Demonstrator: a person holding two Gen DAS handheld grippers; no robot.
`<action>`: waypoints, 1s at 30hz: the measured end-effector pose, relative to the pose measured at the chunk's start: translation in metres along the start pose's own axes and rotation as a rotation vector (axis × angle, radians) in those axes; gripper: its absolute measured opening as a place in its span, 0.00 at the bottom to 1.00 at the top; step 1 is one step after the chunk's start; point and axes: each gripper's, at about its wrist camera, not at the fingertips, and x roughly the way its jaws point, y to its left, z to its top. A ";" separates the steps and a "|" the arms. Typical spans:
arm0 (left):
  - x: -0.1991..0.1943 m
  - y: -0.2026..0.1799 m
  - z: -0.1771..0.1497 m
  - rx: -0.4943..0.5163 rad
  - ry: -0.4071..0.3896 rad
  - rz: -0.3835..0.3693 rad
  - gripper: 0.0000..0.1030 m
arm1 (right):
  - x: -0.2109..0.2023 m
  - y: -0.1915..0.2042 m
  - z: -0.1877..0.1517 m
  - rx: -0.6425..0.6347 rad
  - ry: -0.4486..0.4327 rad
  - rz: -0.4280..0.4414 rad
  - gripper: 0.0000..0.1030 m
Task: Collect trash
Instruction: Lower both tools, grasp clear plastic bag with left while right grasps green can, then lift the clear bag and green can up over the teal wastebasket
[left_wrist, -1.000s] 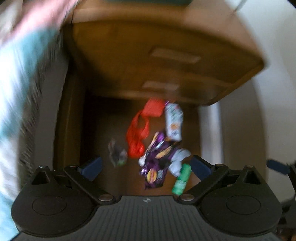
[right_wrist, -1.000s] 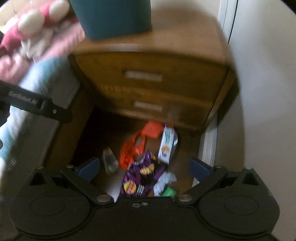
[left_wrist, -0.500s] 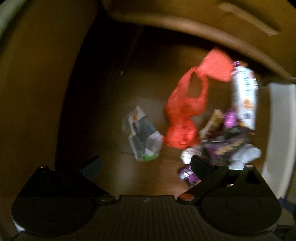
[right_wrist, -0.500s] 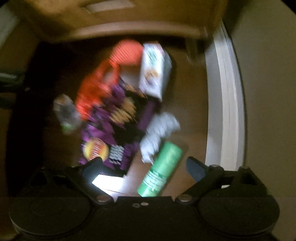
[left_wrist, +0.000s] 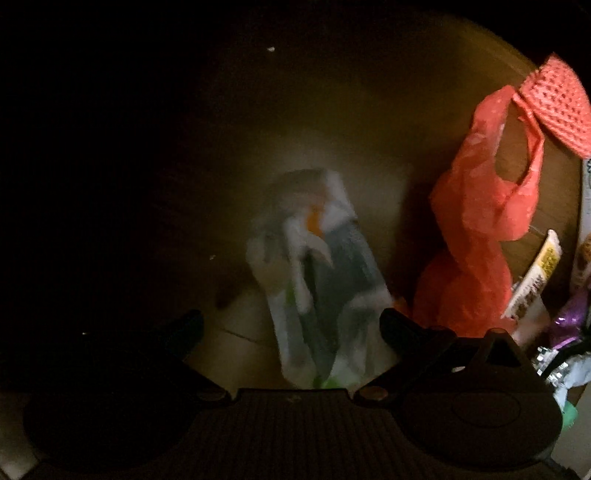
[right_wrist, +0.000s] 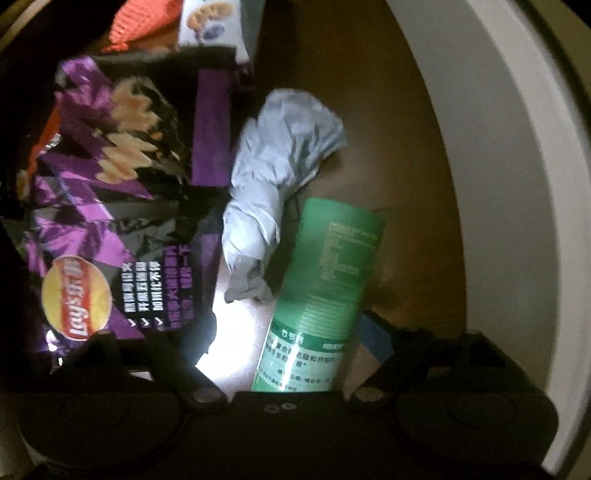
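Both hand-held grippers lowered to floor | left (left_wrist: 291, 325) agape astride wrapper (left_wrist: 317, 273) | right (right_wrist: 291, 328) agape astride can (right_wrist: 321, 295) | nothing collected yet

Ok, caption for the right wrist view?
Open right claw straddles a green tube beside crumpled paper and a purple chip bag.

Floor and baseboard, as we see them

We see a dim brown floor (left_wrist: 332, 140); to its right, a pale baseboard (right_wrist: 491, 184) curves along the floor's edge, touching it.
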 end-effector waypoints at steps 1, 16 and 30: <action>0.002 0.000 0.002 0.008 -0.002 -0.003 0.98 | 0.003 -0.001 -0.001 0.005 0.001 -0.001 0.78; -0.015 0.000 0.007 -0.021 0.003 -0.056 0.17 | 0.001 -0.022 -0.001 0.044 -0.025 -0.003 0.48; -0.112 0.015 -0.029 0.025 0.008 -0.036 0.15 | -0.101 -0.021 -0.020 0.140 -0.053 0.045 0.47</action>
